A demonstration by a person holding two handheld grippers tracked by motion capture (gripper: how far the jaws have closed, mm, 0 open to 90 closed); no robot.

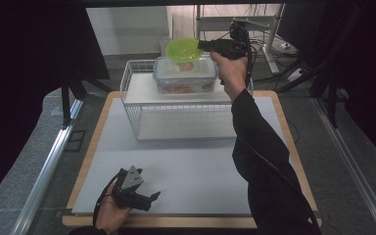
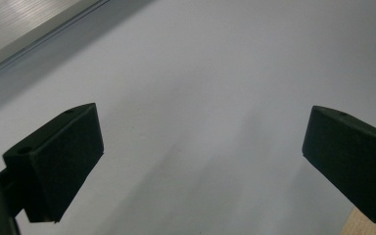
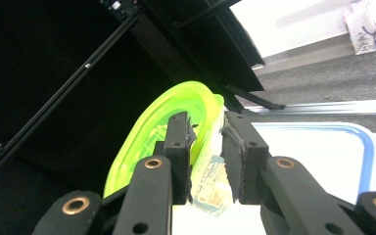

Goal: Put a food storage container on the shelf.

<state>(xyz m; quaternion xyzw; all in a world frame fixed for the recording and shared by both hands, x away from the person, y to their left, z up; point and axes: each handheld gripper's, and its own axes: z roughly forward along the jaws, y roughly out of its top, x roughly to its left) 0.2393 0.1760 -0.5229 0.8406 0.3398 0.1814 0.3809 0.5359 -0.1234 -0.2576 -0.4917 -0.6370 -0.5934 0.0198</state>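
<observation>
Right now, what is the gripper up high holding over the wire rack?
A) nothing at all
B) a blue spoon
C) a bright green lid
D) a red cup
C: the right gripper is shut on the bright green lid, holding it above the clear container that sits on the white wire rack; the right gripper view shows its jaws pinching the lid's edge.

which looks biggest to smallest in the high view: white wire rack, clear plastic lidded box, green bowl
1. White wire rack, clearly the widest.
2. Clear plastic lidded box with blue clips, sitting on it.
3. Translucent green plastic bowl, held above the box by the right tongs.
</observation>
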